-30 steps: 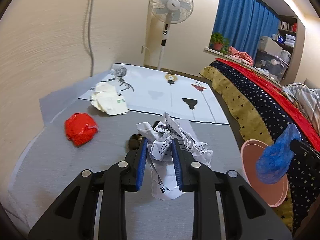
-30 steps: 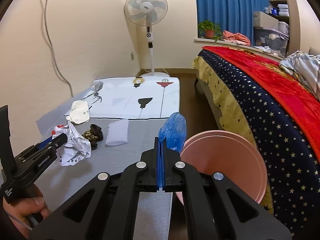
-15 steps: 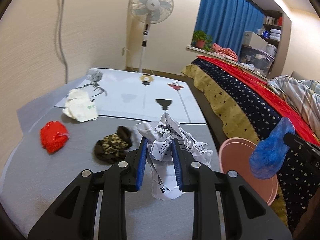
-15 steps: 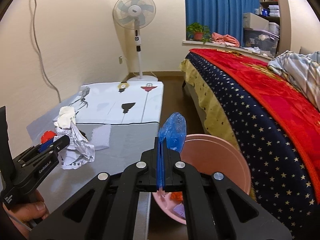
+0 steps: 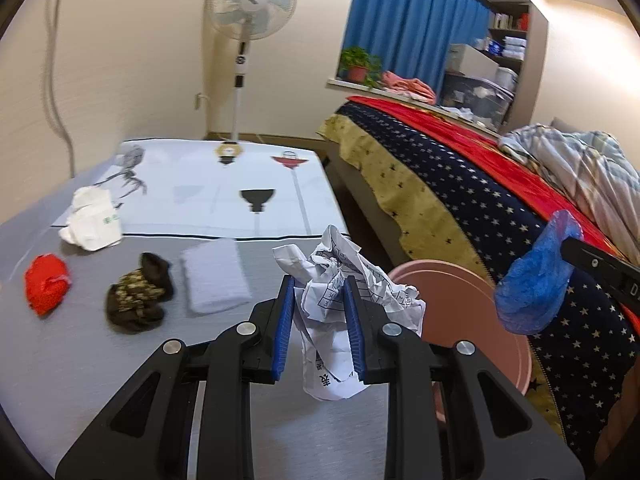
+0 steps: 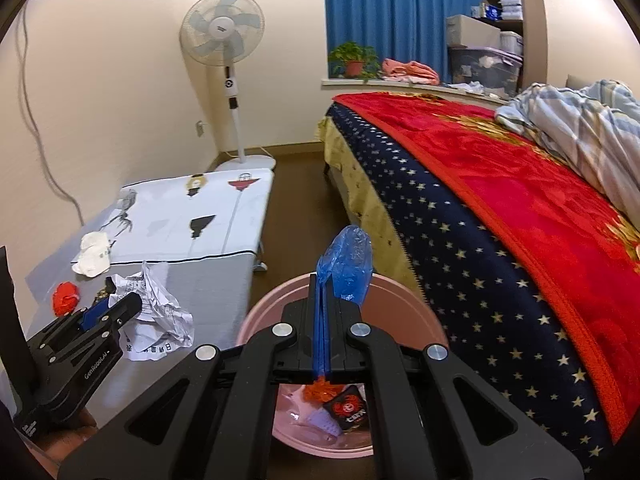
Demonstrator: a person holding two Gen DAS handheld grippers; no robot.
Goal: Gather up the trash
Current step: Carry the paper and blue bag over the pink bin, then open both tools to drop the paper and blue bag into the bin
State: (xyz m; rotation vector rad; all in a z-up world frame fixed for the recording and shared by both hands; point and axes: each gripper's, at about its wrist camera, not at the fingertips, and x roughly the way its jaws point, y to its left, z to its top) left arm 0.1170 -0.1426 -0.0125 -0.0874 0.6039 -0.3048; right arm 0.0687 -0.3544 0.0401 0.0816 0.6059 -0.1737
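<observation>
My left gripper [image 5: 319,298] is shut on a crumpled sheet of printed white paper [image 5: 340,280], held above the grey table near its right edge. In the right wrist view that same paper [image 6: 154,322] hangs left of the bin. My right gripper [image 6: 323,296] is shut on a thin blue plastic bag [image 6: 348,264], directly over the pink bin [image 6: 264,312]; the bag [image 5: 532,288] shows at the right of the left wrist view. The pink bin [image 5: 460,304] stands on the floor between table and bed, with some wrappers inside.
On the table lie a red crumpled wad [image 5: 46,286], a dark patterned cloth ball [image 5: 138,298], a folded white cloth [image 5: 216,276] and a white crumpled wrapper [image 5: 94,224]. The bed with a starred blanket [image 6: 500,260] borders the bin on the right. A standing fan [image 6: 228,80] stands behind.
Both grippers have swung right toward the bin, each keeping its load. The right gripper with the blue bag now hangs over the bin's opening, and the bin's contents have come into view.
</observation>
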